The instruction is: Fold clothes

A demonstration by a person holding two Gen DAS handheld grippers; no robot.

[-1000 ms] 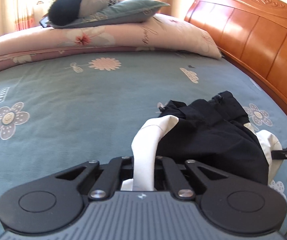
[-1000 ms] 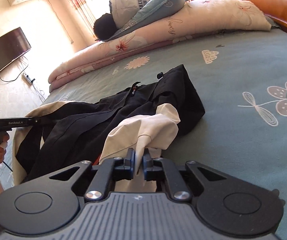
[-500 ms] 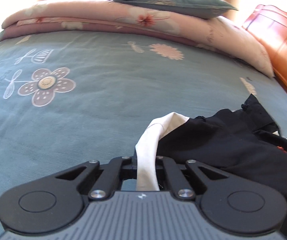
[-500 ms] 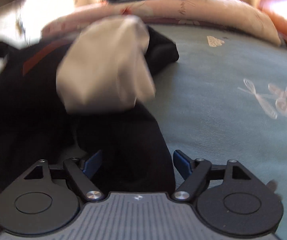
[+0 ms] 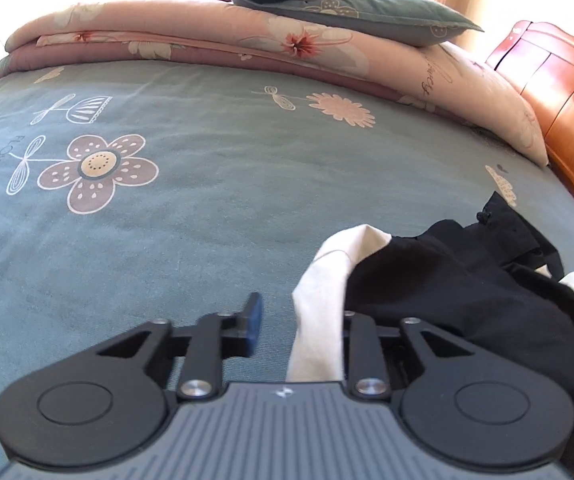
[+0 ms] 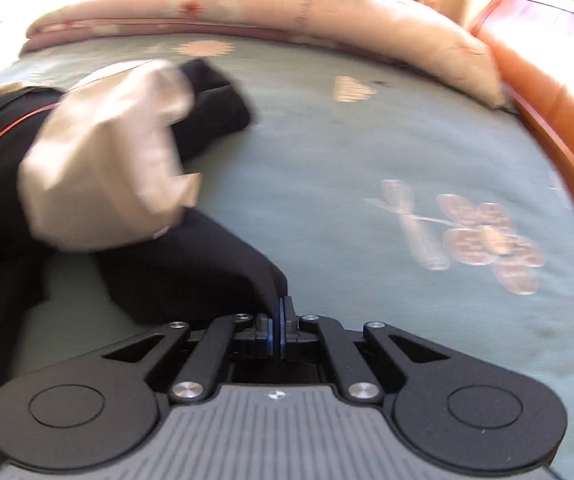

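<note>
left hand-held gripper [image 5: 295, 326]: jaws just parted, cream sleeve [image 5: 319, 312] loose between them, draped against the right finger | right hand-held gripper [image 6: 280, 312]: just closed, pinching a black fold of the garment [image 6: 191, 264] (view blurred) | garment: crumpled on the bed [image 5: 207, 208], lower right of left view, left side of right view

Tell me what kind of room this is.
Most likely a home bedroom. A bed with a teal flowered bedspread fills the view, a folded pink quilt and a pillow lie at the far side, and a wooden headboard stands at the right.
</note>
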